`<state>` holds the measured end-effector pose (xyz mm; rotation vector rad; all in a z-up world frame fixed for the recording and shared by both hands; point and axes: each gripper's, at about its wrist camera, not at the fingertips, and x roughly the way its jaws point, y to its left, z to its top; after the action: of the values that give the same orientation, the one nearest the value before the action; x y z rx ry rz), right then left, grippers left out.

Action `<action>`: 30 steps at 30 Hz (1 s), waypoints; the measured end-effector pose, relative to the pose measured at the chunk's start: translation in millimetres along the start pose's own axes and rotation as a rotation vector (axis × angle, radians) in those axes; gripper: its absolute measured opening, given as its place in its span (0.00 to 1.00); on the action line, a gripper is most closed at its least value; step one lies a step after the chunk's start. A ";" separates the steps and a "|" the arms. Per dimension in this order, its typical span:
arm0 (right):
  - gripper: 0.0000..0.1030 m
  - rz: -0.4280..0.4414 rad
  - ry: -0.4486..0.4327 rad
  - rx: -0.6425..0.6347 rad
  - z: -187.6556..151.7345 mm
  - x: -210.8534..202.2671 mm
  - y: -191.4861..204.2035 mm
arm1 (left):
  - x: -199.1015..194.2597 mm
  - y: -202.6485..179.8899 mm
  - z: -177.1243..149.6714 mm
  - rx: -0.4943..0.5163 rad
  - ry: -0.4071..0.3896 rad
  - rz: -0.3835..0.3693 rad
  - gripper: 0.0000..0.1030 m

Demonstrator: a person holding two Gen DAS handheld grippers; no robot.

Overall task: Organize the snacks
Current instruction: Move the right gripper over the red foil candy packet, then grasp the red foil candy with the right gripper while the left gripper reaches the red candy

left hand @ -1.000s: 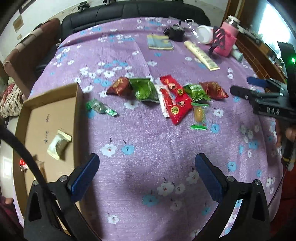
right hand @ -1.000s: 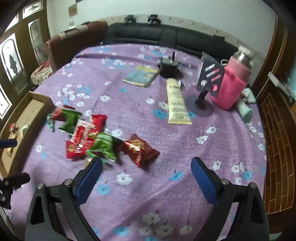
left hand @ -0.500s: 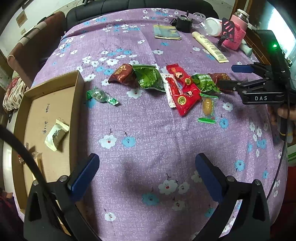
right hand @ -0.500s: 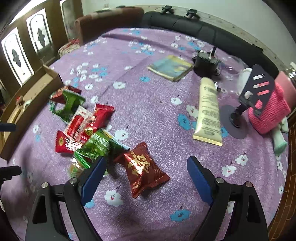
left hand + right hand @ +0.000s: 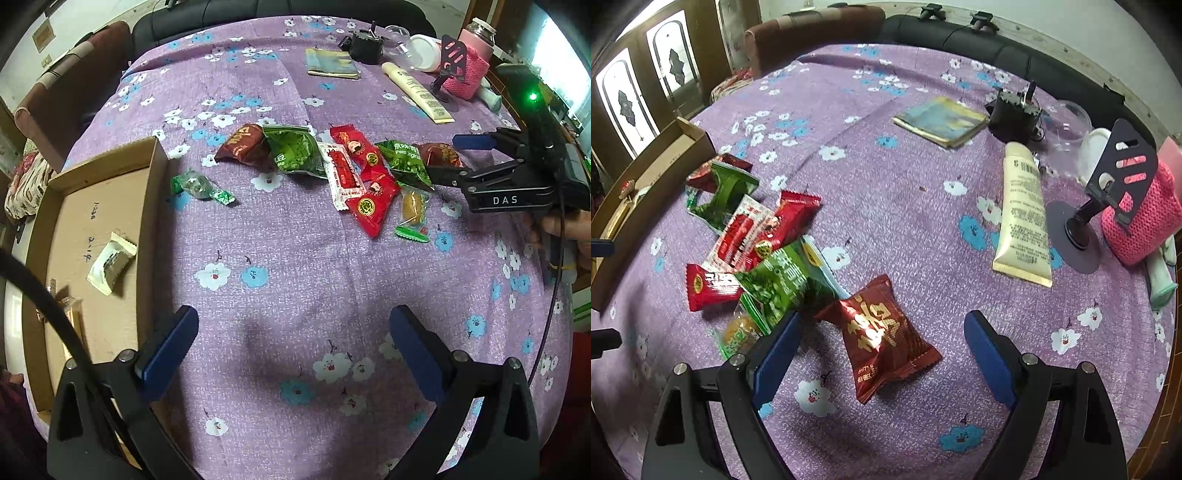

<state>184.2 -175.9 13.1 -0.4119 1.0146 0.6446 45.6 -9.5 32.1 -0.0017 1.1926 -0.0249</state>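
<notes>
Our right hand-held gripper [image 5: 881, 354] wide open, straddling a dark red snack packet [image 5: 881, 334] without gripping; our left hand-held gripper [image 5: 291, 347] open, empty, above the purple floral surface [image 5: 295, 266]; cardboard tray [image 5: 147, 206] beside it

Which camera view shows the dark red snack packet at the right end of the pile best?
The right wrist view: the dark red snack packet lies whole and close. In the left wrist view, the right claw partly hides it.
</notes>
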 end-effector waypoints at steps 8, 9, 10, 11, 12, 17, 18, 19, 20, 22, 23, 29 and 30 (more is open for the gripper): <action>0.86 -0.010 0.041 0.000 -5.3 10.0 -1.1 | -1.4 0.0 -0.3 0.006 -0.002 -0.010 1.00; 0.87 -0.013 0.047 0.001 -6.6 11.3 -1.4 | -1.3 0.0 -0.3 0.005 -0.002 -0.011 1.00; 0.87 -0.013 0.041 0.006 -7.3 10.7 -2.1 | -1.1 -0.4 -0.4 0.003 -0.001 -0.011 1.00; 0.87 -0.012 0.042 0.010 -7.5 10.8 -3.0 | -0.8 -0.5 -0.4 0.003 0.001 -0.012 1.00; 0.87 -0.012 0.044 0.010 -7.5 11.0 -3.1 | -0.3 -0.8 -0.3 0.004 0.002 -0.013 1.00; 1.00 -0.028 0.067 0.035 -8.2 15.4 -6.4 | 0.4 -2.2 -0.1 0.003 0.004 -0.015 1.00; 1.00 -0.029 0.068 0.027 -8.5 15.3 -6.0 | 0.3 -1.8 -0.1 0.002 0.003 -0.016 1.00; 1.00 -0.026 0.067 0.028 -8.8 15.0 -6.2 | 0.5 -1.4 0.0 0.000 0.004 -0.015 1.00; 1.00 -0.024 0.071 0.019 -8.4 15.1 -6.2 | 0.7 -0.9 0.0 -0.001 0.004 -0.015 1.00; 1.00 -0.020 0.072 0.017 -8.1 14.9 -6.1 | 0.9 0.3 -0.4 -0.005 0.003 -0.014 1.00; 0.98 -0.021 0.066 0.016 -8.2 14.7 -6.3 | 1.3 1.1 -0.6 -0.007 0.005 -0.016 1.00; 0.64 -0.033 0.036 0.026 -1.8 8.7 -9.3 | 1.3 1.3 -1.0 -0.007 0.007 -0.018 1.00; 0.61 -0.034 0.039 0.022 -1.1 8.6 -9.0 | 1.0 0.9 -0.8 -0.006 0.006 -0.020 1.00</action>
<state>192.7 -180.6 5.2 -0.4226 1.0487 0.5962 45.2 -8.6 30.9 -0.0189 1.1987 -0.0384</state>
